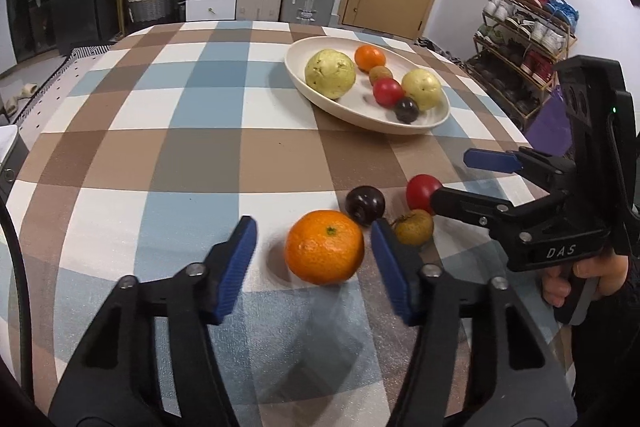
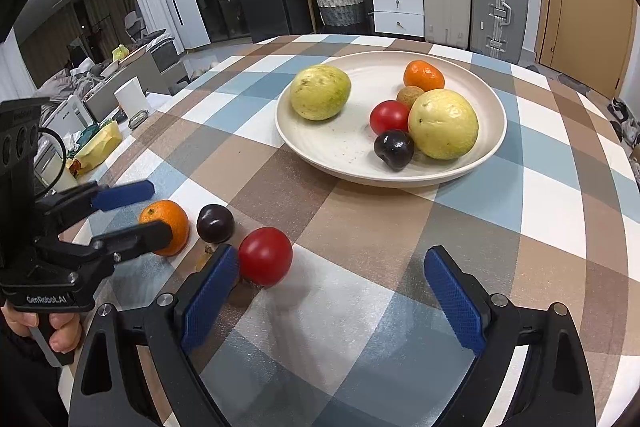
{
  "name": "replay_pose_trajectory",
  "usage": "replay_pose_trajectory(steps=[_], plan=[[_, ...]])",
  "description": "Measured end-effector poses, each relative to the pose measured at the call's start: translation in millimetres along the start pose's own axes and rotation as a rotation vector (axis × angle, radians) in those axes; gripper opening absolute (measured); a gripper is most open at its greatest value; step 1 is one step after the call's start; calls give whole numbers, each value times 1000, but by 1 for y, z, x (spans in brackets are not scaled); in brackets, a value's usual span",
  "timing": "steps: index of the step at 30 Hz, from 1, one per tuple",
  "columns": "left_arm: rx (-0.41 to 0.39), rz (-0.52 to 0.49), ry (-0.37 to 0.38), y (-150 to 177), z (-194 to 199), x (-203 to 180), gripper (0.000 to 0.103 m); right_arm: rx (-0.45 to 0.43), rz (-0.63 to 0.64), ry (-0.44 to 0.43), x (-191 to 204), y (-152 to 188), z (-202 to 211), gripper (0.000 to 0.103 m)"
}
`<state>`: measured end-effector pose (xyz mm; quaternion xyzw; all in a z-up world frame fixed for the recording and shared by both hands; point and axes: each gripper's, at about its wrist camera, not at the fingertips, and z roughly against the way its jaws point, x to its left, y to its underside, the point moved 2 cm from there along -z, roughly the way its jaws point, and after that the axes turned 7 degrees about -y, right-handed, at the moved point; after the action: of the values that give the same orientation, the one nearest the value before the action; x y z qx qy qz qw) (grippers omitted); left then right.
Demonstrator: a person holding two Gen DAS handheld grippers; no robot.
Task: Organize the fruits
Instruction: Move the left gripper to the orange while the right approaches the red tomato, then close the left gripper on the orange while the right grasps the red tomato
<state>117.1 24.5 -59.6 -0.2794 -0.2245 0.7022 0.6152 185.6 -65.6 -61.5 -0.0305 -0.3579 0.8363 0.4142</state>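
Blue-padded fingers of the left gripper (image 1: 313, 259) stand spread on either side of a loose orange (image 1: 325, 247), which sits on the checked tablecloth (image 1: 160, 131) between the pads without being pinched; there is a gap on its left, while the right pad is close to its skin. Just beyond the orange lie a dark plum (image 1: 365, 205), a small brownish fruit (image 1: 414, 227) and a red tomato (image 1: 422, 191), bunched near one another. The right gripper (image 2: 332, 281) is also spread wide, holding nothing; its left pad is just beside the tomato (image 2: 265, 256), and I cannot tell whether they touch. Farther off, a cream plate (image 2: 340, 147) holds two large yellow-green fruits (image 2: 320, 91) (image 2: 443, 123), a second orange (image 2: 424, 75), a second tomato (image 2: 389, 117), a second plum (image 2: 394, 149) and a small brown fruit (image 2: 409, 95).
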Motion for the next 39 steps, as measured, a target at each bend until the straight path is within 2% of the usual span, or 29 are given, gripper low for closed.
replay_pose_trajectory(steps=[2,3,14,23,27,30,35,39], plan=[[1,-3,22,0,0,-1,39,-1,-1,-1,0,0,0,96],[2,-1,40,1,1,-1,37,-1,-3,-3,0,0,0,96],[-25,31,57,2,8,5,37,-2,0,-38,6,-1,-2,84],[-25,39,60,2,8,6,37,1,-31,-113,8,-2,-4,66],[-20,41,59,2,7,6,37,2,-45,-163,9,-3,-4,51],[-20,42,59,2,7,7,37,1,-44,-171,11,-3,-5,47],[-20,50,61,1,6,8,37,8,-99,-254,5,-2,-8,38],[-22,52,62,1,6,9,37,5,-100,-277,7,-2,-7,31]])
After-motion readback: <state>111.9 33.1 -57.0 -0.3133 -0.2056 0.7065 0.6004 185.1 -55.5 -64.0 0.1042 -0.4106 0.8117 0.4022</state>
